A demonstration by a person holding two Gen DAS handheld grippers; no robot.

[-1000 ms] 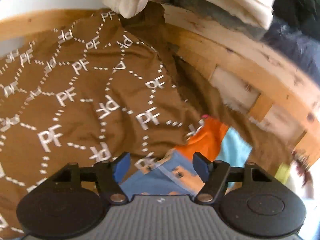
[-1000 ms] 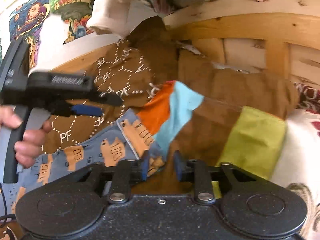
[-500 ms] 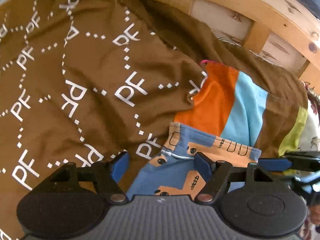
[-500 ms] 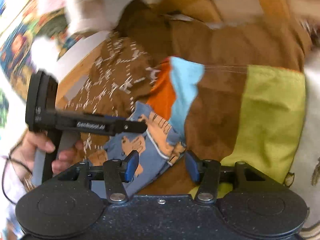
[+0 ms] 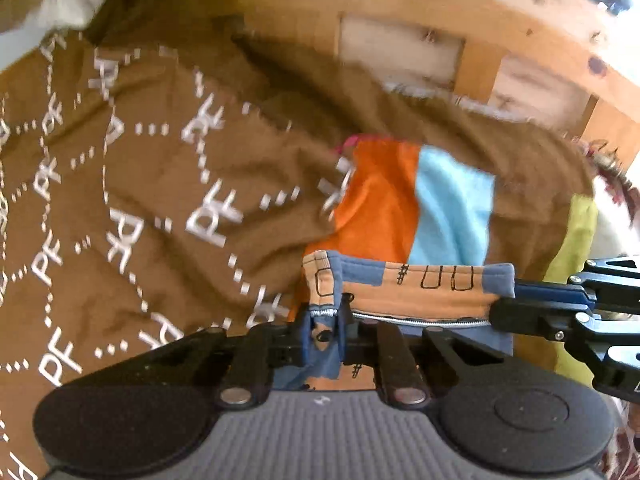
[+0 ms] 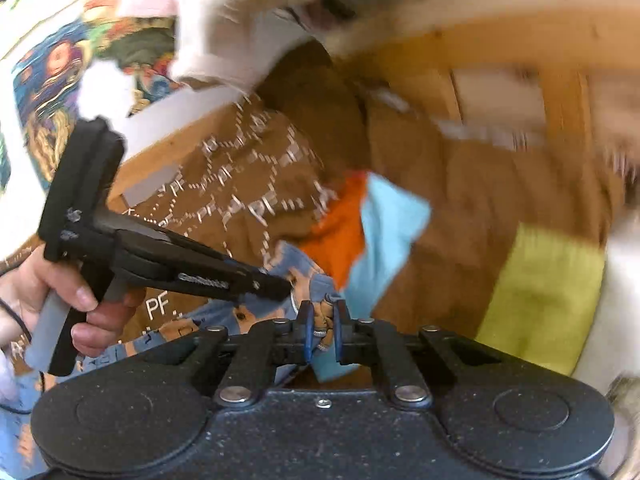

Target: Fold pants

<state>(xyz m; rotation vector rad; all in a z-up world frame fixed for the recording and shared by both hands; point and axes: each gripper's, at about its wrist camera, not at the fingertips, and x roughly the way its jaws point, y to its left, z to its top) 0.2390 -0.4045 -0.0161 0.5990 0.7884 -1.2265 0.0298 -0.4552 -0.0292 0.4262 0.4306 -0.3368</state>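
The pants [image 5: 416, 292] are small, blue with orange printed figures and a white-stitched waistband. They lie on a brown blanket. My left gripper [image 5: 322, 330] is shut on one end of the waistband. My right gripper [image 6: 322, 330] is shut on the other end of the waistband [image 6: 316, 292]. In the left wrist view the right gripper [image 5: 520, 300] comes in from the right and pinches the band's far corner. In the right wrist view the left gripper [image 6: 276, 284], held by a hand, pinches the band from the left.
The brown blanket [image 5: 152, 200] with white PF lettering covers the surface, with orange [image 5: 380, 200], light blue [image 5: 452, 212] and green [image 6: 544, 292] patches. A wooden frame [image 5: 400, 8] runs behind. White cloth [image 6: 240, 32] hangs over it.
Both grippers were open around the pants' waistband and have shut on it, one at each end. The band now stretches taut between them.
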